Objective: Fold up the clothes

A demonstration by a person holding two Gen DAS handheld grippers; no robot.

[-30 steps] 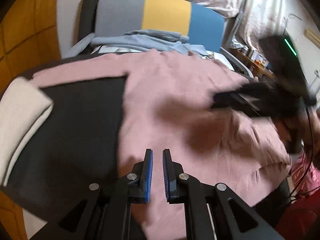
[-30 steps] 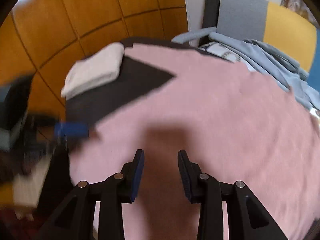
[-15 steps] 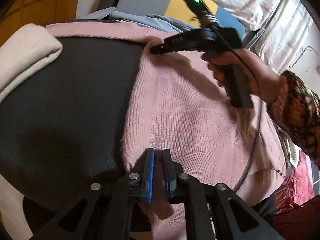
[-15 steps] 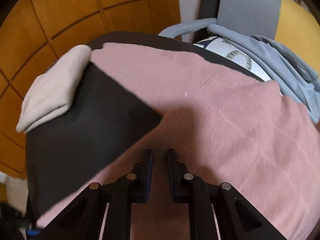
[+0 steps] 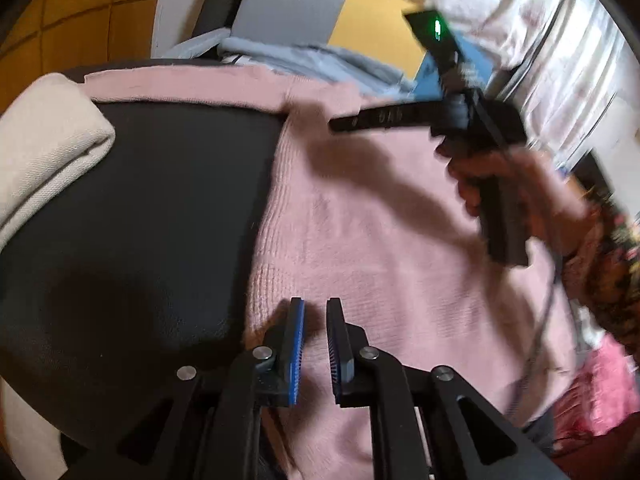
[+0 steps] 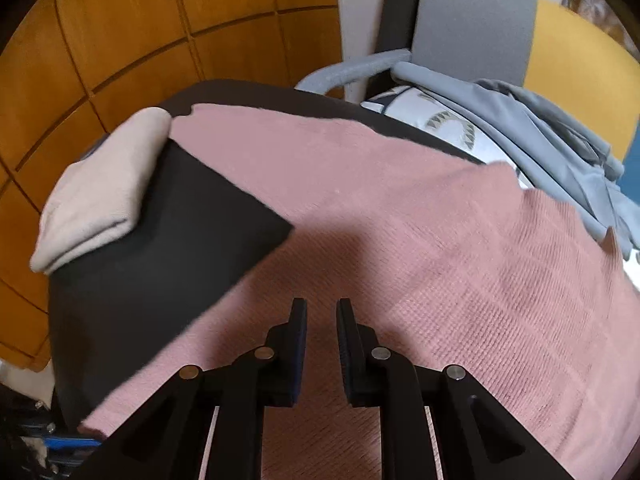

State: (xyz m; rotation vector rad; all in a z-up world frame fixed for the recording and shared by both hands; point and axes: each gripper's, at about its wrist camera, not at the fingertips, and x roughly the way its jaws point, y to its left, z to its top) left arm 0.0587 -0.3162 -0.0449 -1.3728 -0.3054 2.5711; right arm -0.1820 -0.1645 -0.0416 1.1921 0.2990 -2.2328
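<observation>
A pink knit sweater (image 5: 360, 240) (image 6: 400, 220) lies spread over a black tabletop (image 5: 140, 220), one sleeve stretched along the far edge. My left gripper (image 5: 315, 308) sits at the sweater's near hem by its left edge. Its jaws are a narrow slot apart with knit fabric bunched between them. In the left wrist view my right gripper (image 5: 336, 126), held by a hand (image 5: 520, 184), hangs a little above the sweater near the armpit. In its own view my right gripper (image 6: 321, 306) has its jaws nearly together over the pink fabric.
A folded cream cloth (image 5: 44, 152) (image 6: 104, 184) rests on the table's left end. Beyond the table, a blue-grey garment (image 6: 540, 120) is heaped on a chair with a grey, yellow and blue back (image 5: 288, 8). Orange wood panelling (image 6: 160, 40) lines the left wall.
The right gripper went from wide open to nearly shut at the sweater's armpit, then rose slightly. The left gripper stayed narrow at the hem.
</observation>
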